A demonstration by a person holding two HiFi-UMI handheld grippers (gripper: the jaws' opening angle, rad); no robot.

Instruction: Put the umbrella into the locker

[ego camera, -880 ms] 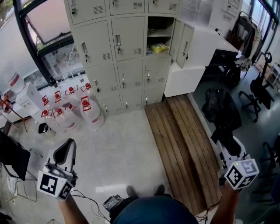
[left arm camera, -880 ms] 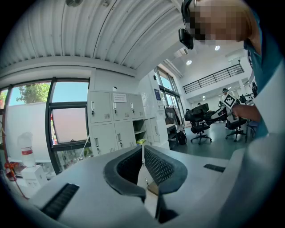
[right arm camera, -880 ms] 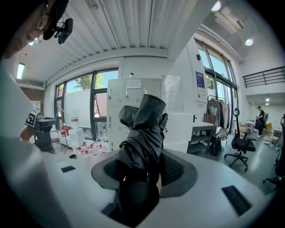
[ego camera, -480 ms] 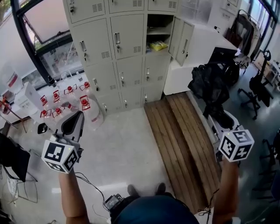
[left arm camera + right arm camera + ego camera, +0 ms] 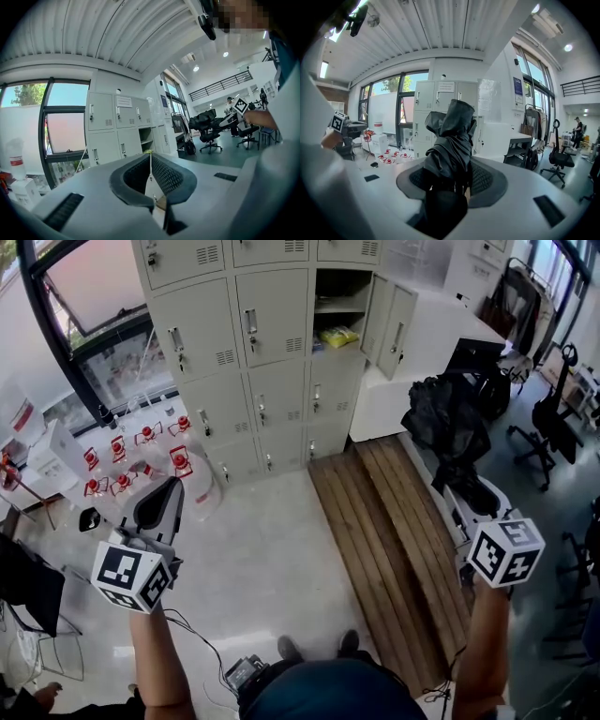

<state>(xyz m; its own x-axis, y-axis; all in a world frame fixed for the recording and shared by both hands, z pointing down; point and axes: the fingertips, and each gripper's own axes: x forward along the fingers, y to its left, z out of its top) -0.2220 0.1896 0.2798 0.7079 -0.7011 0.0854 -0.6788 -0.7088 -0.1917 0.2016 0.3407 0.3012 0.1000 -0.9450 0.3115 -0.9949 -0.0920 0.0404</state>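
A black folded umbrella (image 5: 450, 423) sticks out forward from my right gripper (image 5: 466, 495), which is shut on its lower end. In the right gripper view the umbrella (image 5: 451, 140) fills the space between the jaws and rises in front of the grey lockers (image 5: 440, 104). The locker bank (image 5: 258, 352) stands ahead; one compartment (image 5: 342, 307) is open, with its door (image 5: 395, 334) swung right and a yellow item (image 5: 339, 337) on its lower shelf. My left gripper (image 5: 169, 491) is held up at the left, shut and empty, its tips meeting (image 5: 150, 153).
Several red-capped water bottles (image 5: 141, 442) stand on the floor left of the lockers. A wooden platform (image 5: 394, 540) runs along the floor at the right, beside a white counter (image 5: 441, 343). Office chairs (image 5: 553, 418) stand at the far right. A cable (image 5: 192, 673) trails by my feet.
Both grippers have risen since the earliest frame. The umbrella has swung up and forward, toward the lockers. Over the last half second little has moved.
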